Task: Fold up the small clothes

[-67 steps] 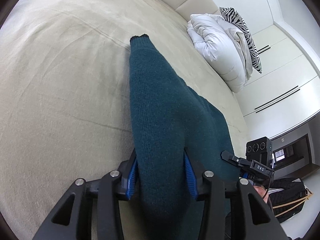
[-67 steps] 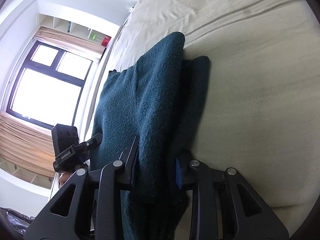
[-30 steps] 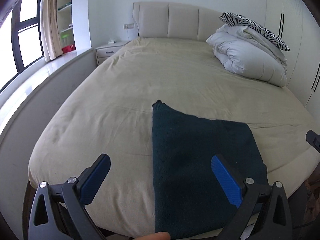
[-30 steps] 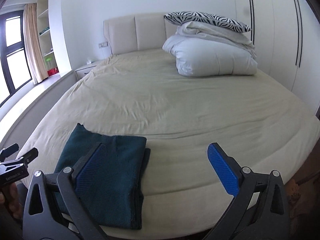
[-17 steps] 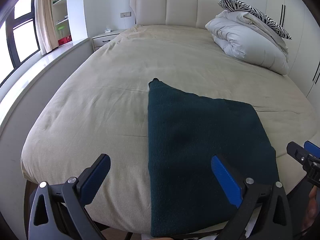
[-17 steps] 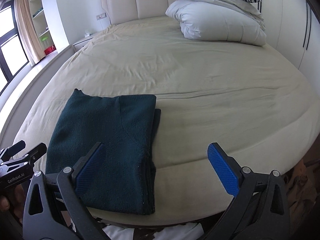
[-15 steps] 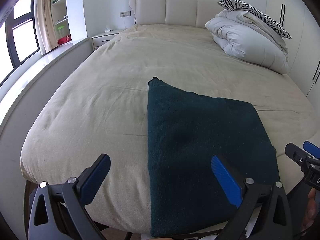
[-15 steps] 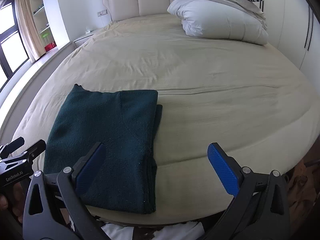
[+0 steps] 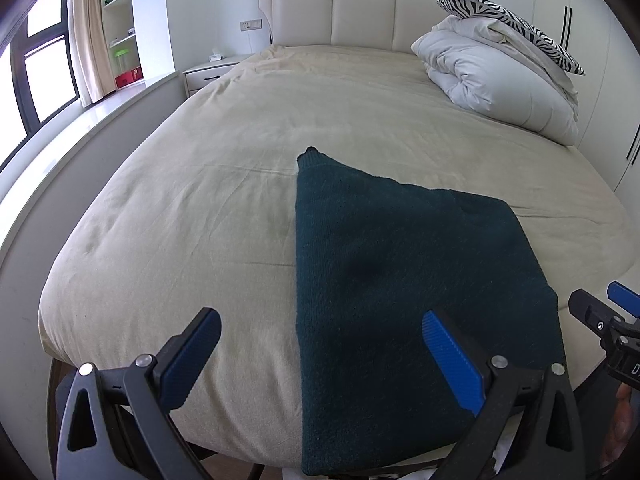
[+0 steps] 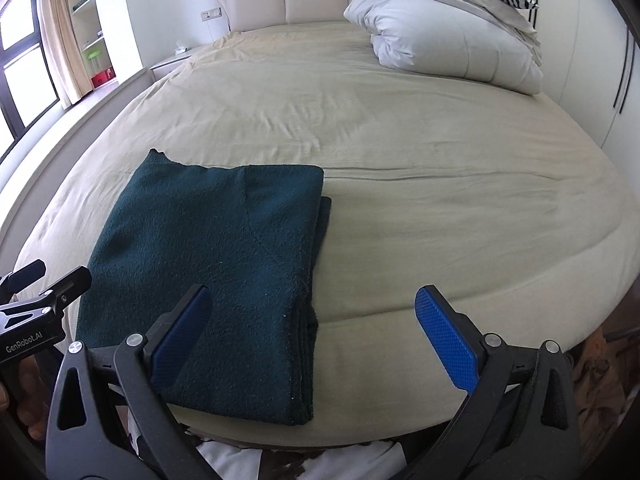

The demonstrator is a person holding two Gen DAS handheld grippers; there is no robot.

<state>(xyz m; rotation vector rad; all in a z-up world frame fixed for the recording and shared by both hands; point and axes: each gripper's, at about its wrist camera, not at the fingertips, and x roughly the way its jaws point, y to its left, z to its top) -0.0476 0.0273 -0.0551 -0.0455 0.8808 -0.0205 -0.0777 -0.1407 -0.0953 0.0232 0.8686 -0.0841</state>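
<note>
A dark teal knit sweater [image 9: 404,276] lies folded flat in a rectangle near the foot edge of the beige bed [image 9: 224,184]. It also shows in the right wrist view [image 10: 216,264], with layered edges on its right side. My left gripper [image 9: 320,328] is open and empty, held back from the bed above the sweater's near edge. My right gripper [image 10: 312,312] is open and empty, held over the sweater's right near corner. Each gripper shows at the edge of the other's view.
A white folded duvet [image 9: 500,84] with a zebra pillow [image 9: 508,20] sits at the bed's far right by the headboard [image 9: 340,12]. A nightstand [image 9: 212,72], shelves and a window stand to the left. Wardrobe doors [image 10: 600,40] are on the right.
Both grippers let go of the sweater and opened, then pulled back from the bed. In the last half second they have hardly moved.
</note>
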